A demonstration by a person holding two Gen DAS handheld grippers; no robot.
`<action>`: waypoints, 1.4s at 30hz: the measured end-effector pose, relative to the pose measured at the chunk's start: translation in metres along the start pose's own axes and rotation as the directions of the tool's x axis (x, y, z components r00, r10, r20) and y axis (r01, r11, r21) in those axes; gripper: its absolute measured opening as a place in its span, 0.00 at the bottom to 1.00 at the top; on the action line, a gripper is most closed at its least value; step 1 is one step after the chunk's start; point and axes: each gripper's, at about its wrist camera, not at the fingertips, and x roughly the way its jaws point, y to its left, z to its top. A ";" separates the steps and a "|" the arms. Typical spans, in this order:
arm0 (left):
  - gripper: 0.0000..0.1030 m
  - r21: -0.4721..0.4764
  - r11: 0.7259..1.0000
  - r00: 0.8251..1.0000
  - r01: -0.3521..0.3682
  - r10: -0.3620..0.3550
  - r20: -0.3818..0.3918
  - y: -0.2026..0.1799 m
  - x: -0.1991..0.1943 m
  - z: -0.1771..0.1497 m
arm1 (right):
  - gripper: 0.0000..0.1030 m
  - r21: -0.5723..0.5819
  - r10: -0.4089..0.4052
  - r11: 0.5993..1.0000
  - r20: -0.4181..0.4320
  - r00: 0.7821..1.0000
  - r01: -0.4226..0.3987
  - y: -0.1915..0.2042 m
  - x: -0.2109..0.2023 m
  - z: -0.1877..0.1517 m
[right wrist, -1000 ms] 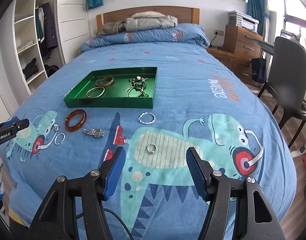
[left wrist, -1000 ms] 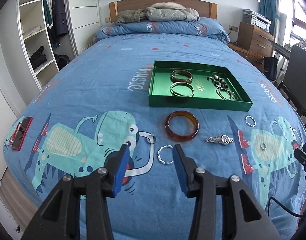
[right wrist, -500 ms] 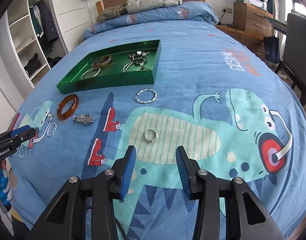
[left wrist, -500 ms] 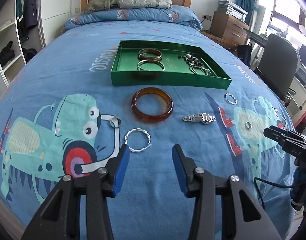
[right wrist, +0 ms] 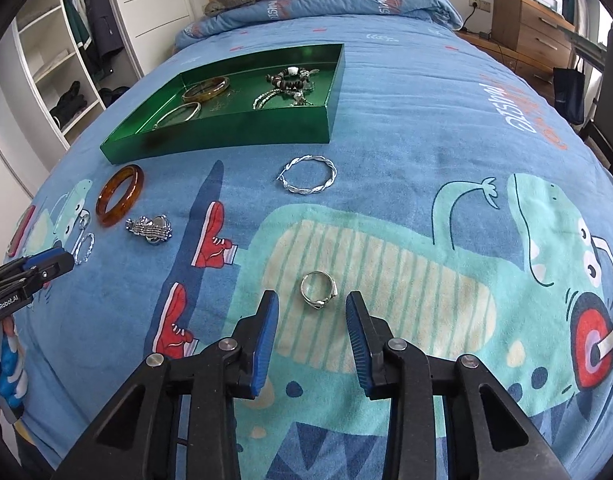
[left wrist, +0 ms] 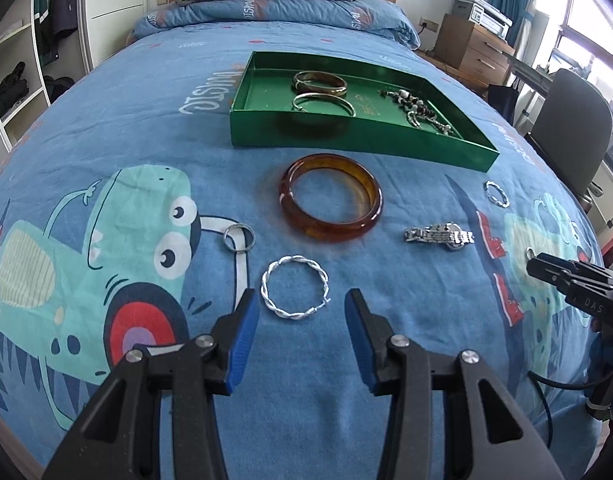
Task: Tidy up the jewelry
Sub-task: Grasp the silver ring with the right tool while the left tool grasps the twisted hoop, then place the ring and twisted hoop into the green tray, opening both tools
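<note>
- Now both claws have dropped low over the bed (left wrist: 154, 92), closer to the loose pieces than a moment ago.
- Left claw (left wrist: 302, 310) stands apart, its span unchanged, holding nothing; the twisted silver hoop (left wrist: 294, 291) lies on the cover just ahead of the tips, not yet between the pads.
- Right claw (right wrist: 311, 312) has just been narrowing, yet nothing is pinched: the small silver ring (right wrist: 318, 290) sits free on the cover just ahead of the gap between the blue pads.
- That narrowing looks like sizing the gap to a tiny ring, so a double pickup seems to be the step in hand.
- Green tray (left wrist: 346, 140) waits further up the bed, already holding two bangles and a beaded tangle.
- Waiting outside it: the amber bangle (left wrist: 331, 197), the watch (left wrist: 438, 236), a second twisted hoop (right wrist: 308, 175) and a plain ring (left wrist: 239, 238).
- Soft bedding may let thin metal sink, so both grabs need low, careful tips.
</note>
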 end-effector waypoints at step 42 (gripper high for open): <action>0.36 0.007 1.000 0.997 -0.001 0.001 0.075 -0.005 0.054 0.170 | 0.19 -0.143 0.180 0.975 0.078 0.980 -0.168 0.062 0.046 0.165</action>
